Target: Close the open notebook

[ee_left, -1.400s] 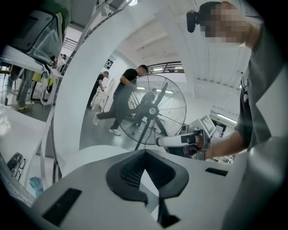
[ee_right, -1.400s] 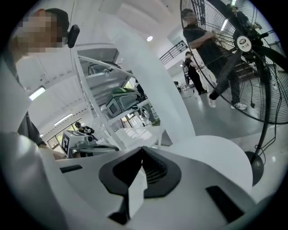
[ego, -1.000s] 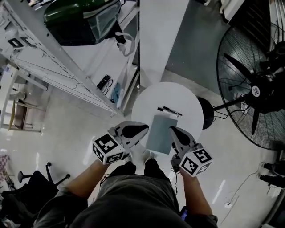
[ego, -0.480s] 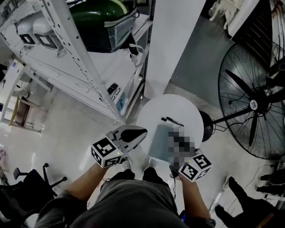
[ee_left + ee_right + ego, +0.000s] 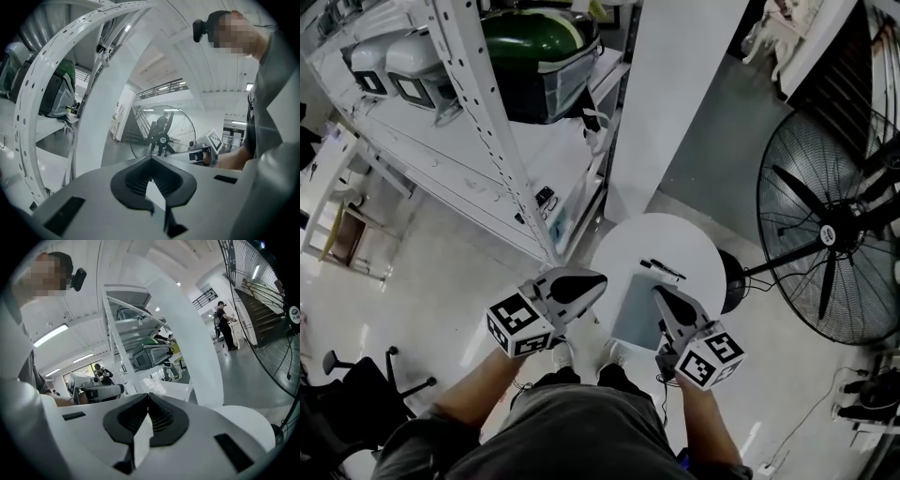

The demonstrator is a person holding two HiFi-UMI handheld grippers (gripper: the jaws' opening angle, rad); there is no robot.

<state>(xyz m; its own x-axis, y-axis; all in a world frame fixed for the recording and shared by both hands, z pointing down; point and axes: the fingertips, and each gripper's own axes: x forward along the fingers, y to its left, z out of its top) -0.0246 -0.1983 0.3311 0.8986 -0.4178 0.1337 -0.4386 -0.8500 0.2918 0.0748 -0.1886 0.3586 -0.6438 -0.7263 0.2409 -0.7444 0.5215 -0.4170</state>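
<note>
The notebook [image 5: 636,314] lies flat, apparently closed, on the round table [image 5: 694,239], so the task looks done, with left gripper [image 5: 602,277] and right gripper [image 5: 657,291] hovering above it, both clamped shut and empty.

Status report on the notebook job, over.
Left gripper shut, empty; right gripper shut, empty. Notebook flat on round table, looks closed. Pen by its far edge, nothing in the way.

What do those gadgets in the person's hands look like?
The left gripper and right gripper are pale grey wedge-shaped shells with black ribbed fingers in front and a cube of black-and-white square markers behind. The person wears a grey top.
</note>
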